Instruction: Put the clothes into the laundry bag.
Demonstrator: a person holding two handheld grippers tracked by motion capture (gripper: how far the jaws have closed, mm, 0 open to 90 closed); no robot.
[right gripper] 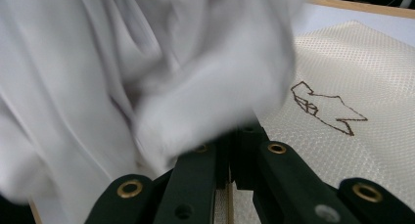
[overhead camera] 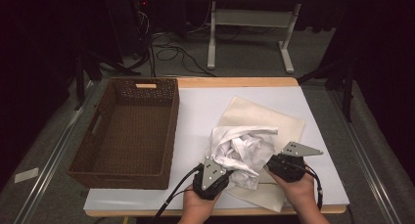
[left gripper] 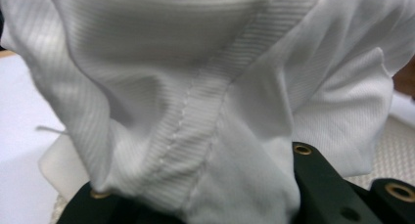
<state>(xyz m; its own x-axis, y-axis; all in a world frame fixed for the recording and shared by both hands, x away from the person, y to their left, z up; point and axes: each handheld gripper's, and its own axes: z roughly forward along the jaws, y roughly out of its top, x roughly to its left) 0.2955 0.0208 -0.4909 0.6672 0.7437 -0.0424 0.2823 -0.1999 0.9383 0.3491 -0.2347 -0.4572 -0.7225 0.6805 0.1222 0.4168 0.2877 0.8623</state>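
A crumpled white garment (overhead camera: 241,150) is sitting bunched up between the two claws, resting on a cream cloth (overhead camera: 264,117) that is lying spread on the white sheet (overhead camera: 200,116) covering the table (overhead camera: 235,81). In the high view the garment is rising in a loose heap just ahead of both claws, its folds hanging down toward each of them.

The left claw (overhead camera: 214,171) is sitting at the near left edge of the heap, held in the person's left hand (overhead camera: 198,207). In the left gripper view the garment (left gripper: 205,97) is draping right down over the claw, a stitched seam running up from between its jaws; the fabric is bunching in the gap between them, and the jaws are closing on it.

The right claw (overhead camera: 284,166) is sitting at the near right edge of the heap, held in the right hand (overhead camera: 301,192). In the right gripper view its jaws are pressing together, with a fold of the garment (right gripper: 161,82) pinched at their tips and the rest billowing up and off to the left of them. To the right of those jaws the cream cloth (right gripper: 352,77) is showing a brown arrow-like outline (right gripper: 325,109) drawn on its weave.

Farther out, well to the left of the left claw, a brown woven basket (overhead camera: 95,170) is standing on the table with a handle slot in its far wall. Cables are trailing back from both claws toward the person.
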